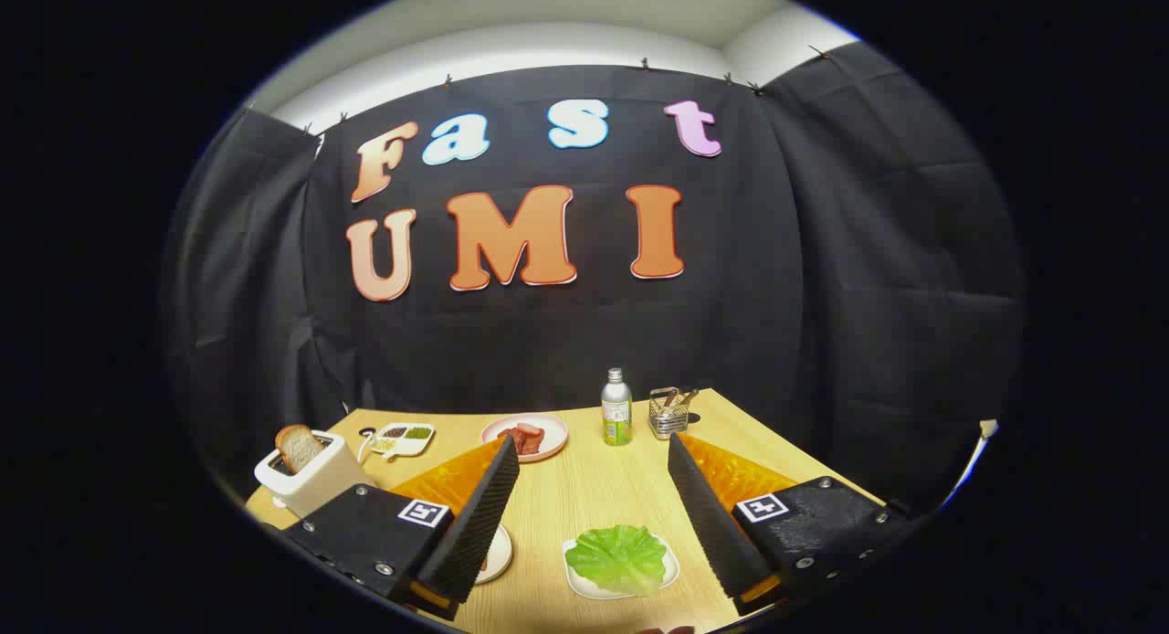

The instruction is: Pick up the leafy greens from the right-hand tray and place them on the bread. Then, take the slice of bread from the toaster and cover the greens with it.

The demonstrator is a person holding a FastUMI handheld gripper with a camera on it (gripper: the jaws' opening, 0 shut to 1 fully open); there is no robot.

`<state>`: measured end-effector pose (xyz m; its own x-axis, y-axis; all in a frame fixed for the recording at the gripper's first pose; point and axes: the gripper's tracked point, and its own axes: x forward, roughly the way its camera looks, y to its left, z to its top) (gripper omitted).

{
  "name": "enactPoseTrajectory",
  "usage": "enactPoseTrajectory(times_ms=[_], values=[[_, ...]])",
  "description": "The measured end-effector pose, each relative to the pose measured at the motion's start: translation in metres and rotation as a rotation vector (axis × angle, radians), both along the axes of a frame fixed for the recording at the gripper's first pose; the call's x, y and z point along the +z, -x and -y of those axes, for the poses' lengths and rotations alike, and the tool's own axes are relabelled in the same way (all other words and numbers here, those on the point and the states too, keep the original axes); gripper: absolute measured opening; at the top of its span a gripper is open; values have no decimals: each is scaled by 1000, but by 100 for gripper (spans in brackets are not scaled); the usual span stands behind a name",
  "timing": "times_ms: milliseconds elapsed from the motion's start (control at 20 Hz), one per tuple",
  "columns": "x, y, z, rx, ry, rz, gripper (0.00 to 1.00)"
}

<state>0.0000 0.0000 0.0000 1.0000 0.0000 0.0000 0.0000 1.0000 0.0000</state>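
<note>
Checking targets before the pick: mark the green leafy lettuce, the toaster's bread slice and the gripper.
Green leafy lettuce (617, 558), gripper view, leaf middle.
Toaster's bread slice (299, 448), gripper view, cut face.
Gripper (594, 456), gripper view, between open fingertips.

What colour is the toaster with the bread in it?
The toaster is white, seen in the gripper view, beyond the open gripper.

Left plate mostly hidden behind fingers; dish contents too small.

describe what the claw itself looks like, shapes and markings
The claw has two long flat fingers tapering forward, their inner faces finely ribbed. Each sits on a black block fixed with silver screws and carrying a square black-and-white marker tag. The fingers stand wide apart, open above the leafy greens.
</note>
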Motion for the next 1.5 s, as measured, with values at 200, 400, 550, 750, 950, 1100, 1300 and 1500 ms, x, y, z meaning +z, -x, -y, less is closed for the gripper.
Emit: enactPoseTrajectory(times_ms=[200, 400, 550, 750, 950, 1100, 1300, 1500], values=[[4, 8, -14, 17, -13, -3, 98], [4, 9, -16, 15, 7, 0, 99], [-1, 10, -17, 19, 21, -8, 99], [-19, 1, -13, 19, 51, -32, 98], [-50, -12, -6, 19, 67, -79, 98], [-78, -27, 3, 13, 75, -128, 98], [-121, -47, 17, 2, 88, -198, 99], [-172, -59, 27, 7, 94, -303, 99]])
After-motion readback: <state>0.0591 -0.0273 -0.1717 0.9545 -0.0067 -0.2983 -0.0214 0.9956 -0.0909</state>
